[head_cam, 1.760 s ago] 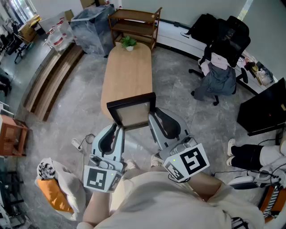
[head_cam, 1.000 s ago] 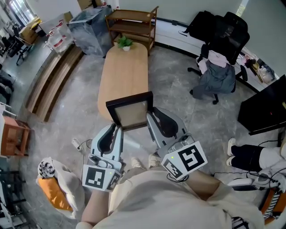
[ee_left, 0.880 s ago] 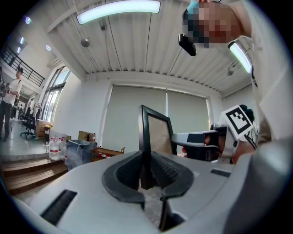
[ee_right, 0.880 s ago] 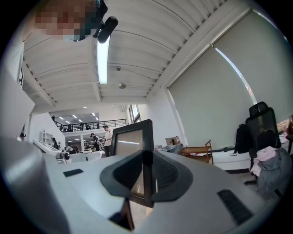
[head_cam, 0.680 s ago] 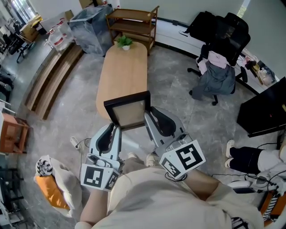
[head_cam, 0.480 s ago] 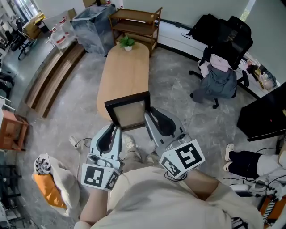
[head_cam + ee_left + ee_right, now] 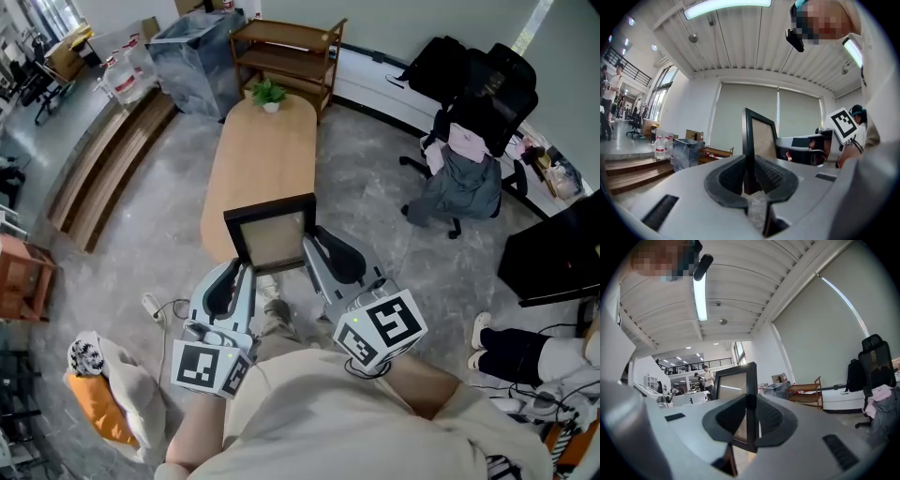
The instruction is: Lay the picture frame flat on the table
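A black picture frame [image 7: 273, 232] with a brown backing is held upright in the air over the near end of the long wooden table [image 7: 263, 141]. My left gripper [image 7: 247, 269] is shut on the frame's lower left edge. My right gripper [image 7: 310, 244] is shut on its right edge. In the left gripper view the frame [image 7: 760, 136] rises edge-on from between the pads of the left gripper [image 7: 749, 177]. In the right gripper view the frame [image 7: 734, 383] stands between the pads of the right gripper [image 7: 750, 405]. The frame's lower edge is hidden behind the grippers.
A small potted plant [image 7: 270, 92] stands at the table's far end. Beyond it are a wooden shelf [image 7: 286, 52] and a plastic-wrapped bin [image 7: 192, 52]. Office chairs with clothes [image 7: 469, 155] stand to the right, wooden steps [image 7: 103, 159] to the left. An orange bag [image 7: 94, 398] and a cable [image 7: 155, 309] lie on the floor.
Both grippers keep their hold on the upright frame. The person has stepped forward: a shoe now shows below the frame, and the room has shifted slightly in the view.
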